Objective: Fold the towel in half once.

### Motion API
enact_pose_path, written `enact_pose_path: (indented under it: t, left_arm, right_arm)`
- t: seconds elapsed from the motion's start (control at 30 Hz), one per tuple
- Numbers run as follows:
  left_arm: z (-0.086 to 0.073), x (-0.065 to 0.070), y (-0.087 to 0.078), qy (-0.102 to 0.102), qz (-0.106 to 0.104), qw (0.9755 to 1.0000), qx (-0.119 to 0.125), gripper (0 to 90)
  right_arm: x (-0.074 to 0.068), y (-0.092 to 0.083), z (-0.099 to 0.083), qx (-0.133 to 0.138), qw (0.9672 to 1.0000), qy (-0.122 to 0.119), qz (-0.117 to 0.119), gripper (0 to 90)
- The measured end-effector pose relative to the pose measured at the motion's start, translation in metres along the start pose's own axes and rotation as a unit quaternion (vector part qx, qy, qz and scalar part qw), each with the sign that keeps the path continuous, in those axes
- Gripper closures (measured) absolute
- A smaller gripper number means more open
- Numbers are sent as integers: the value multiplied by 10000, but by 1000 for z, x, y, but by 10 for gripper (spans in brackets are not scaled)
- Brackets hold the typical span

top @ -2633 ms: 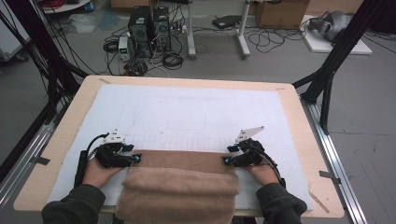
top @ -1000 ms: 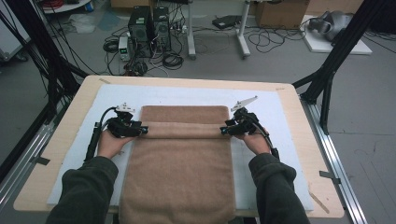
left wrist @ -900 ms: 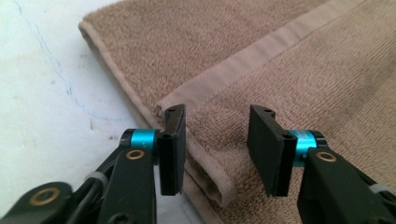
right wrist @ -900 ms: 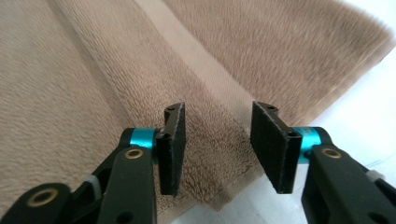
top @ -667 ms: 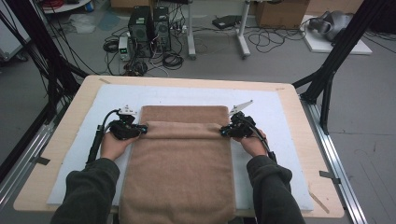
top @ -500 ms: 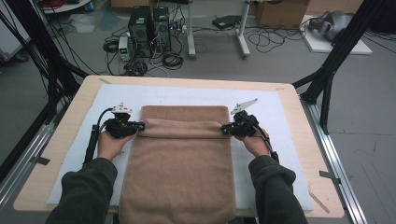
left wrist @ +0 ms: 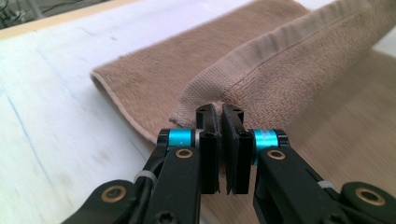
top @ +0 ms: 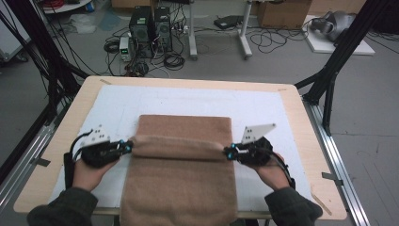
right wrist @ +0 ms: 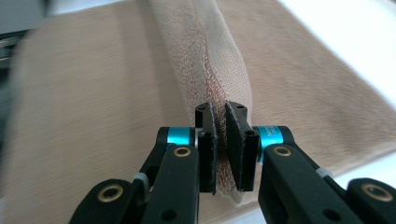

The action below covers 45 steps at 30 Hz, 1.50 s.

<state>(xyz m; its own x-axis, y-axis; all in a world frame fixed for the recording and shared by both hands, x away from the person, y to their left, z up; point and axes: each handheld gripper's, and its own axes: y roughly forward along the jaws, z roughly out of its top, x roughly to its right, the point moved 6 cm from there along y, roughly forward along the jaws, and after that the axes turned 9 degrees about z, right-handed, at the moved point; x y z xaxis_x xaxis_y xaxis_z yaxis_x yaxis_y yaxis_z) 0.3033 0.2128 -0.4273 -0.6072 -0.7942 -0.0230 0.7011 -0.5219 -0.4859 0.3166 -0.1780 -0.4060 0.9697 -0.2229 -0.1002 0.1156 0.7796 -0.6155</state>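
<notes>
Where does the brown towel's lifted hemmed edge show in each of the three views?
High view: raised edge across mid-table, between both grippers.
Left gripper view: edge runs from the shut jaws toward upper right.
Right gripper view: edge runs from the shut jaws to the top.
Shared landmark: white mat.

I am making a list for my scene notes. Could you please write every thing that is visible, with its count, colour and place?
towel: 1, brown, middle of the table, near end hanging over the near edge, its far hem lifted and drawn back toward the person
mat: 1, white, covering most of the table top
table: 1, light wood, centre
computer towers: 2, black, on the floor beyond the table
cables: many, black, on the floor
cardboard box: 1, brown, floor at far right
left gripper: 1, black with blue, shut on the towel's left corner
right gripper: 1, black with blue, shut on the right corner
hands: 2, in dark sleeves, near edge
</notes>
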Motion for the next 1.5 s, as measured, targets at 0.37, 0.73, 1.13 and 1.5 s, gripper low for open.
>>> enact_pose_path:
  t: [0.37, 0.73, 1.13, 1.5]
  left_arm:
    - [-7, 20, -21, 285, -66, 9996, 16, 481]
    - [2, -10, 48, 75, 53, 9988, -481, 478]
    - [1, -65, 122, -791, 671, 9894, -1012, 466]
    - [27, -64, 124, -456, 993, 9919, -649, 845]
  right_arm:
    - [-19, 6, -14, 102, 9997, 158, 149, 524]
    - [66, 28, -23, -103, 9966, 734, -348, 474]
    - [144, 42, -40, -127, 9814, 1600, -1054, 384]
    - [147, 43, -24, -100, 9889, 1315, -685, 825]
